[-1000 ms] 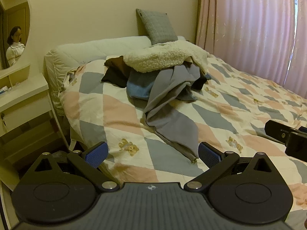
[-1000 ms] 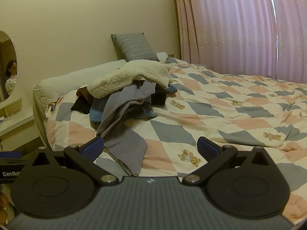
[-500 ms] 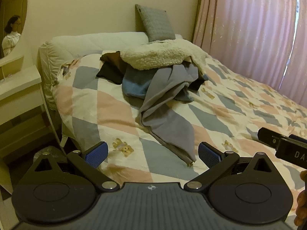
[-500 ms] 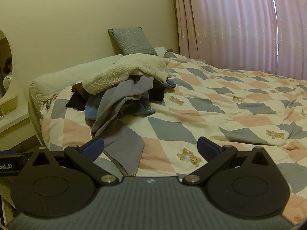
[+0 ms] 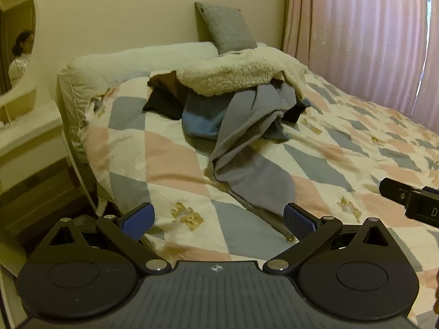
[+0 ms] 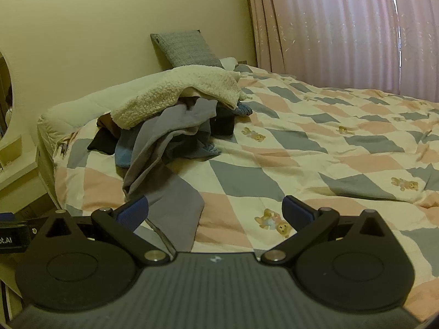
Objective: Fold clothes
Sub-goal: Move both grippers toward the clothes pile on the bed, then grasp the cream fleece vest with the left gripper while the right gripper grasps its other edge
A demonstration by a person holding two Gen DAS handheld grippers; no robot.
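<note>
A pile of clothes (image 5: 233,101) (image 6: 175,115) lies near the head of the bed. A cream fleece (image 5: 241,71) (image 6: 178,90) tops it; blue (image 5: 200,120), brown and black garments lie beneath. A grey garment (image 5: 252,161) (image 6: 167,189) trails from the pile toward me. My left gripper (image 5: 218,220) is open and empty above the quilt, its right finger close to the grey garment's end. My right gripper (image 6: 215,212) is open and empty, its left finger over the grey garment's end.
The bed has a checked quilt (image 5: 343,148) (image 6: 329,150) with bear prints. A grey cushion (image 5: 227,27) (image 6: 186,48) leans on the wall. Pink curtains (image 5: 370,33) (image 6: 343,27) hang at the right. A white dresser with a mirror (image 5: 16,35) stands left of the bed.
Both grippers have moved a little closer to the bed and the pile, which looms slightly larger. Both stay open and empty.
</note>
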